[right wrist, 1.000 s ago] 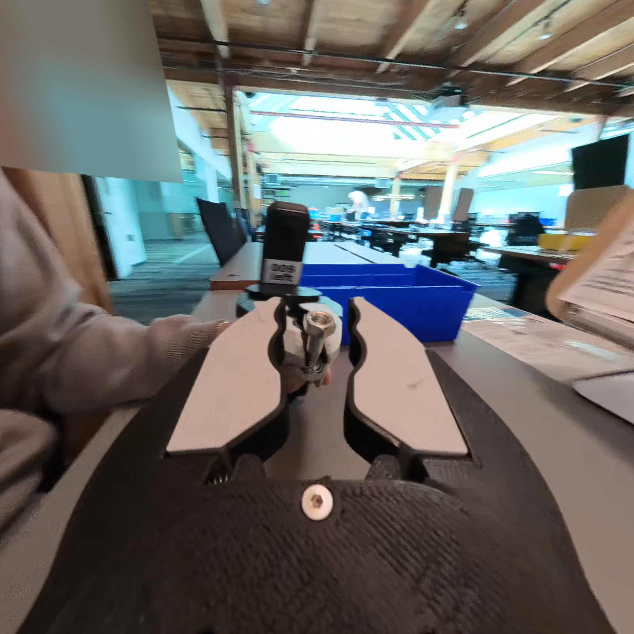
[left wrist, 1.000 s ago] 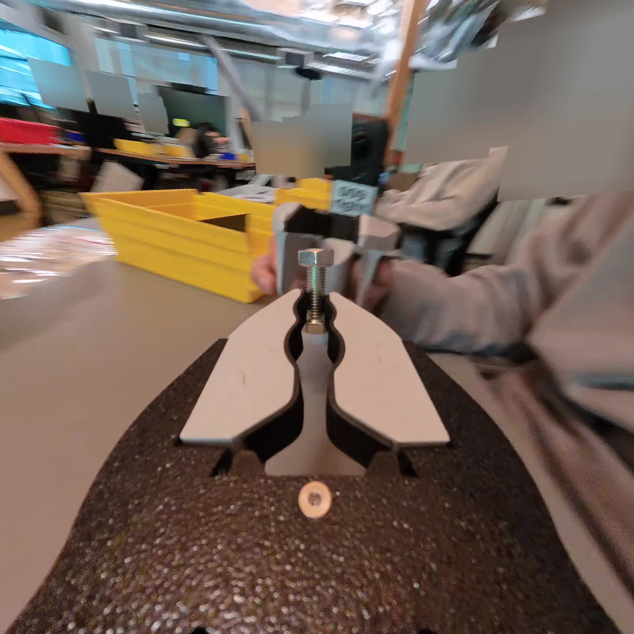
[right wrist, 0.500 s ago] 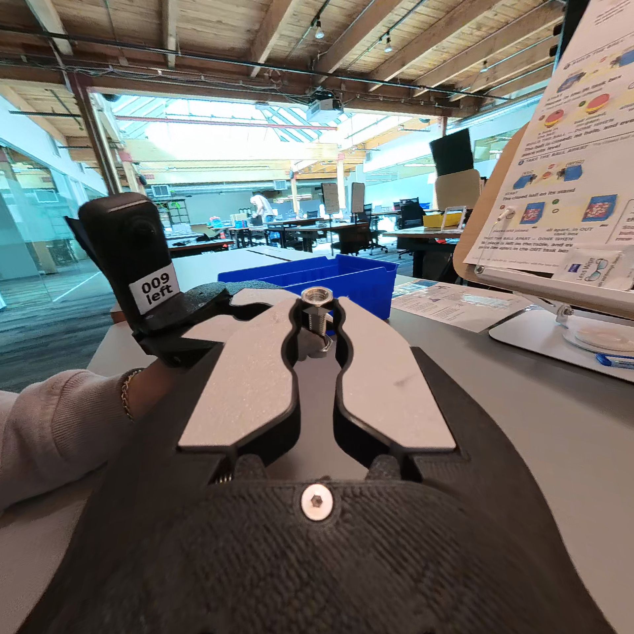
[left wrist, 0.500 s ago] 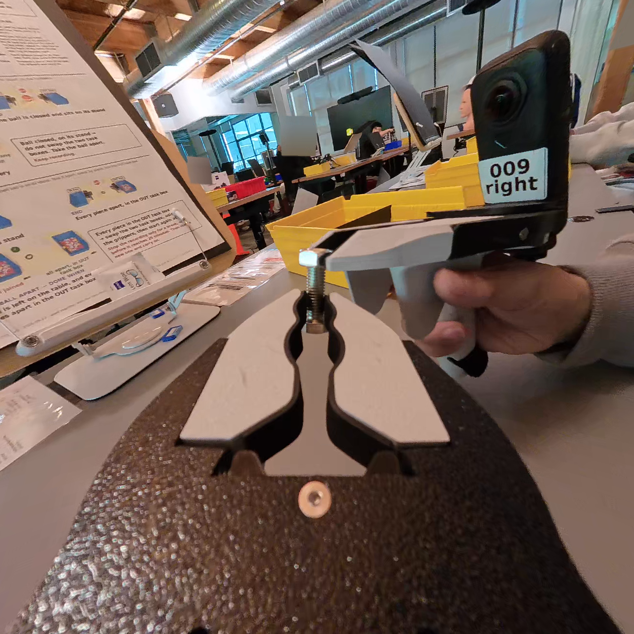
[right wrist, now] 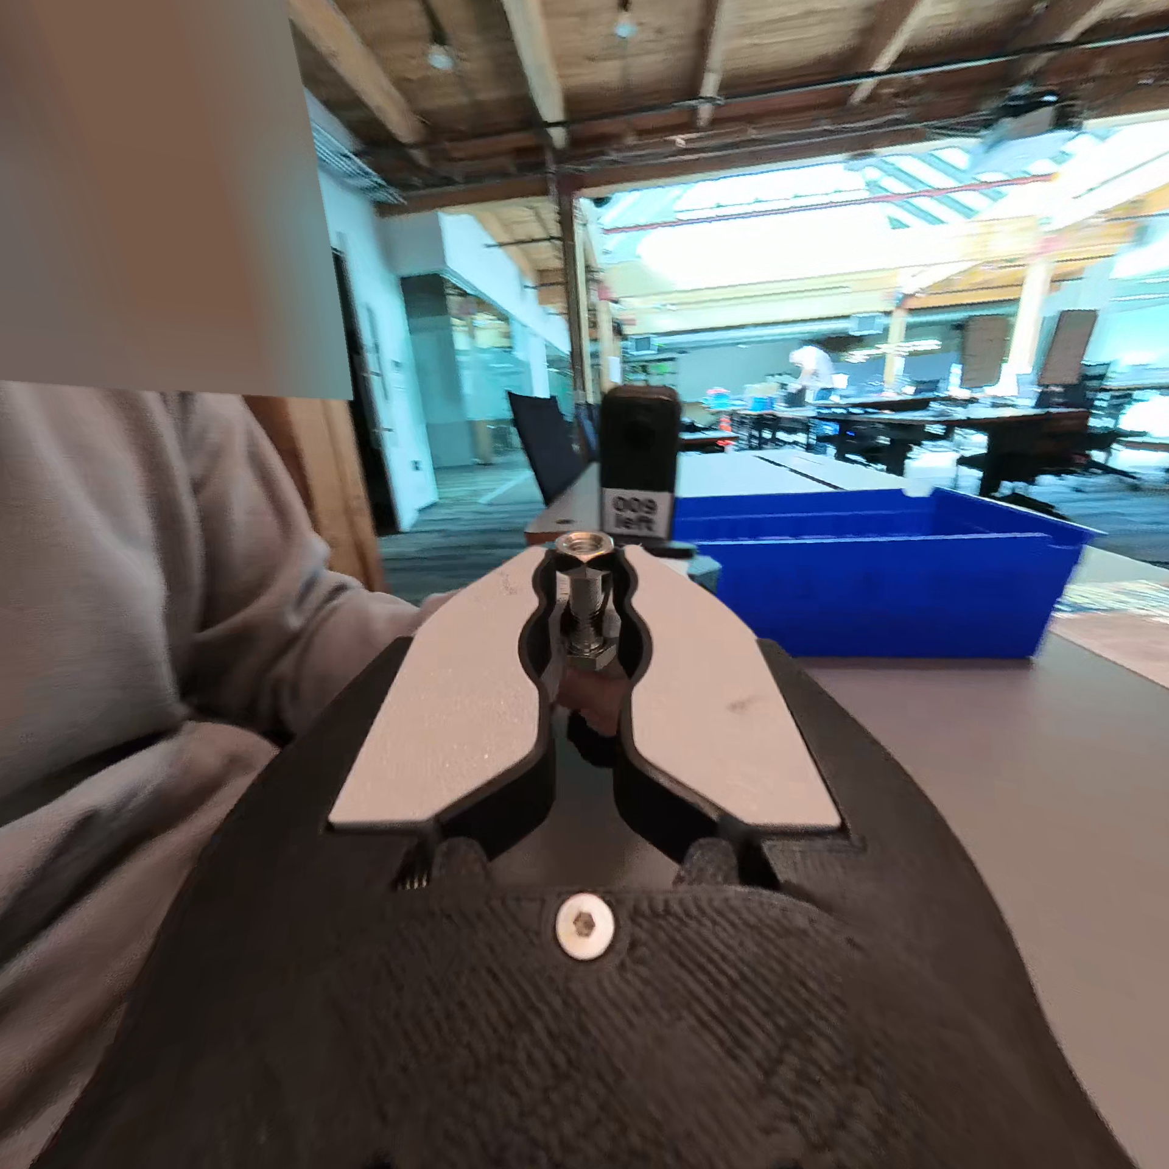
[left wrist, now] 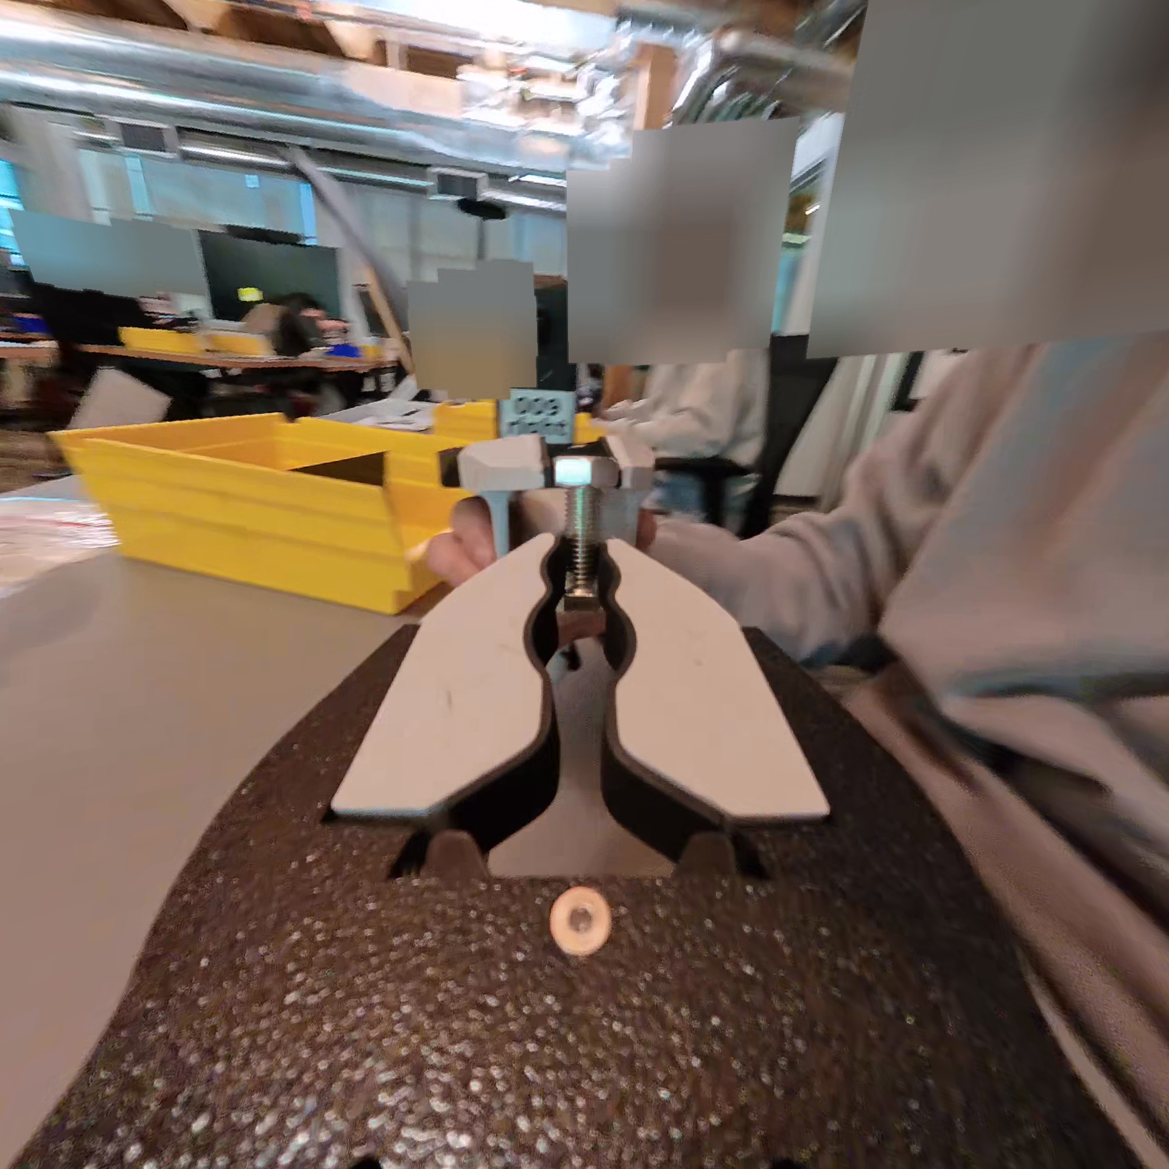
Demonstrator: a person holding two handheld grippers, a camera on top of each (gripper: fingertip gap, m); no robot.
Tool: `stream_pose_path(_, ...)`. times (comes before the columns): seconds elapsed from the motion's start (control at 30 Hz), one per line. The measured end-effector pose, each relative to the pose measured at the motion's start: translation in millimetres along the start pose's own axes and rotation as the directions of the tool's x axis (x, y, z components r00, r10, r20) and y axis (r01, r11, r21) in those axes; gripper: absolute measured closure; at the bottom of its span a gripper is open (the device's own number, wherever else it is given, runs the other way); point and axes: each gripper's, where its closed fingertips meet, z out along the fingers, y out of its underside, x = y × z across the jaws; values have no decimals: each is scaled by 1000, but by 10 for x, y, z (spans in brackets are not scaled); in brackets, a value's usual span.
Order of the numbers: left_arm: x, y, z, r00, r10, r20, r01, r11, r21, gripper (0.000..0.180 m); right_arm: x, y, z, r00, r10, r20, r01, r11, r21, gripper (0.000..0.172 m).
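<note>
1. Spreading under both views, the grey tabletop (left wrist: 190,696) carries a bin on each side.
2. A person in a pale grey sleeve (left wrist: 885,538) sits just behind the grippers. Their hand (left wrist: 462,544) wraps the handle of the right gripper.
3. A yellow bin (left wrist: 253,506) stands on the tabletop in the left wrist view, left of the fingers and near the far gripper.
4. A blue bin (right wrist: 885,594) stands on the tabletop in the right wrist view, right of the fingers and just behind them.
5. The left gripper (left wrist: 581,543) is closed to a narrow gap, its pale fingers clamped on the threaded shank of a bolt. In the right wrist view only its black camera block (right wrist: 639,455) shows, beyond the right gripper's fingertips.
6. The right gripper (right wrist: 583,555) faces the left one and is clamped on the hex top of the same bolt, held right at its fingertips. The left wrist view shows those fingertips pressing that hex top from either side.
7. The bolt (left wrist: 577,525) is silver and stands upright above the tabletop, held by both grippers at once.
8. A hex nut (left wrist: 582,598) sits on the bolt's lower end, in the hollow between the left gripper's fingers, under the spot where they pinch the thread.
</note>
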Motion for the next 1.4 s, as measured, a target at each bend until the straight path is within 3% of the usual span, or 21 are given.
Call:
stream_pose_path(0.1, 101, 41, 29, 993, -78, -93, 76, 997, -19, 172, -128, -68, 12, 996, 13, 85, -17, 999, 47, 155)
stream_pose_path(0.2, -9, 98, 45, 1000, -26, -5, 26, 999, -44, 172, -82, -114, -17, 999, 8, 51, -11, 998, 61, 155)
stream_pose_path(0.27, -122, 95, 20, 996, 21, 84, -17, 999, -47, 172, 28, -163, -70, 997, -54, -51, 58, 996, 68, 155)
stream_pose_path(0.33, -258, 99, -38, 981, 57, 183, -47, 997, -60, 172, 261, -362, -242, 944, -150, -294, 186, 978, 99, 155)
stream_pose_path(0.4, -376, 113, -103, 960, 82, 268, -62, 995, -84, 172, 500, -662, -627, 742, -286, -606, 369, 929, 14, 155)
stream_pose_path(0.47, -448, 137, -146, 946, 83, 315, -54, 993, -100, 172, 724, -865, -1220, 420, -411, -809, 399, 884, -242, 155)
stream_pose_path(0.53, -499, 146, -168, 936, 66, 345, -36, 995, -93, 172, 861, -939, -2006, 72, -503, -861, 252, 845, -472, 155)
stream_pose_path(0.57, -512, 148, -174, 934, 60, 353, -30, 996, -88, 172, 892, -896, -2396, -45, -530, -847, 129, 837, -531, 155)
stream_pose_path(0.6, -516, 153, -171, 934, 54, 354, -24, 996, -88, 172, 912, -800, -2732, -101, -544, -833, -1, 837, -547, 155)
stream_pose_path(0.63, -523, 164, -167, 933, 50, 357, -18, 995, -93, 172, 929, -662, -3000, -110, -542, -833, -122, 839, -530, 155)
stream_pose_path(0.73, -538, 228, -145, 930, 51, 363, -5, 992, -125, 172, 920, -281, -3500, -89, -525, -847, -373, 806, -460, 155)
stream_pose_path(0.9, -547, 275, -132, 929, 51, 367, 5, 989, -149, 172, 914, -24, -3665, -44, -518, -854, -481, 760, -437, 155)
stream_pose_path(1.0, -543, 281, -133, 932, 39, 361, 15, 989, -147, 172, 936, -74, -3624, -59, -509, -859, -435, 787, -437, 152)
stream_pose_path(1.13, -551, 286, -132, 929, 43, 367, 14, 989, -150, 172, 942, -275, -3494, -95, -477, -874, -306, 849, -431, 130)
stream_pose_path(1.2, -559, 285, -135, 926, 45, 375, 12, 989, -149, 172, 952, -417, -3324, -61, -465, -883, -191, 874, -447, 122)
stream_pose_path(1.23, -561, 280, -136, 925, 46, 377, 10, 989, -147, 172, 956, -494, -3151, 1, -445, -896, -103, 891, -443, 124)
stream_pose_path(1.27, -561, 273, -135, 925, 48, 378, 8, 990, -144, 172, 948, -552, -2888, 112, -423, -899, -2, 905, -426, 125)
stream_pose_path(1.33, -555, 254, -124, 925, 54, 377, -3, 991, -133, 172, 840, -549, -2186, 429, -363, -827, 157, 932, -328, 127)
stream_pose_path(1.4, -522, 218, -90, 930, 68, 362, -28, 993, -115, 172, 648, -412, -1495, 700, -274, -660, 175, 961, -213, 131)
